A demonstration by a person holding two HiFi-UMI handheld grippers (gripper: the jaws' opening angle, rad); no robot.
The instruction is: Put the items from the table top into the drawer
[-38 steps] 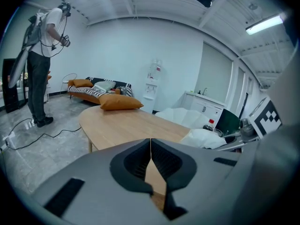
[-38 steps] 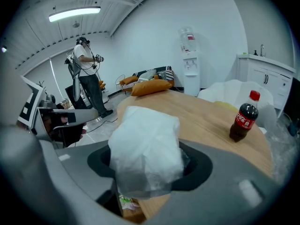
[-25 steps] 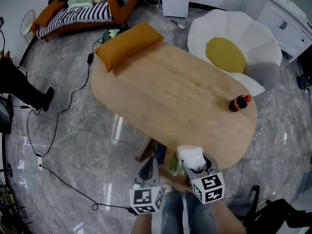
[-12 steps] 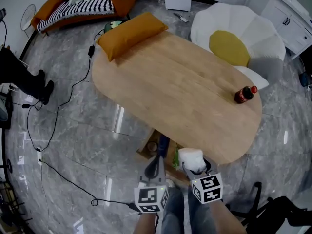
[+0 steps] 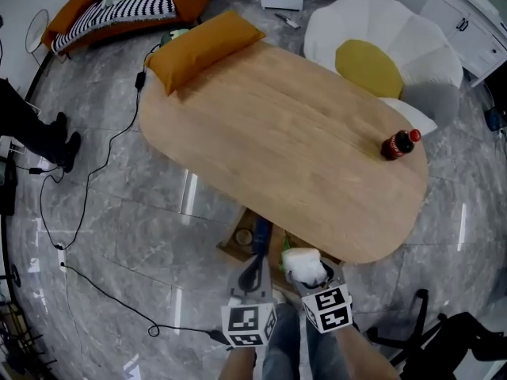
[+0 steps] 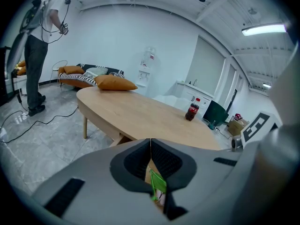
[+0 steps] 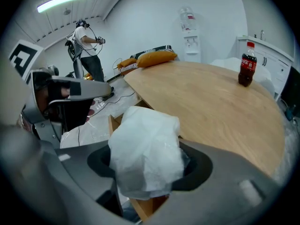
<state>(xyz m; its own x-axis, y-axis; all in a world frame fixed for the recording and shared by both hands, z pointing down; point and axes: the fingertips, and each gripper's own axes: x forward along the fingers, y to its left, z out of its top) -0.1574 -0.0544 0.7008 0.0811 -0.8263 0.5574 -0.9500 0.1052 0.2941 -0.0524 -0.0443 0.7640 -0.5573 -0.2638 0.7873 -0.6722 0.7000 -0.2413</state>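
My right gripper is shut on a crumpled white plastic packet, which bulges out between the jaws. It hangs over the open wooden drawer under the table's near edge. My left gripper is beside it on the left, shut with nothing between its pads, also above the drawer. A green packet lies in the drawer below the left jaws. A cola bottle stands upright on the oval wooden table at the far right.
An orange pillow lies on the table's far left end. The drawer holds a blue item and a round one. A white chair with a yellow cushion is behind the table. Cables run over the floor; a person stands at the left.
Both grippers have sunk lower toward the open drawer, the right one carrying the white packet with it. The bottle and pillow stay where they were on the table.
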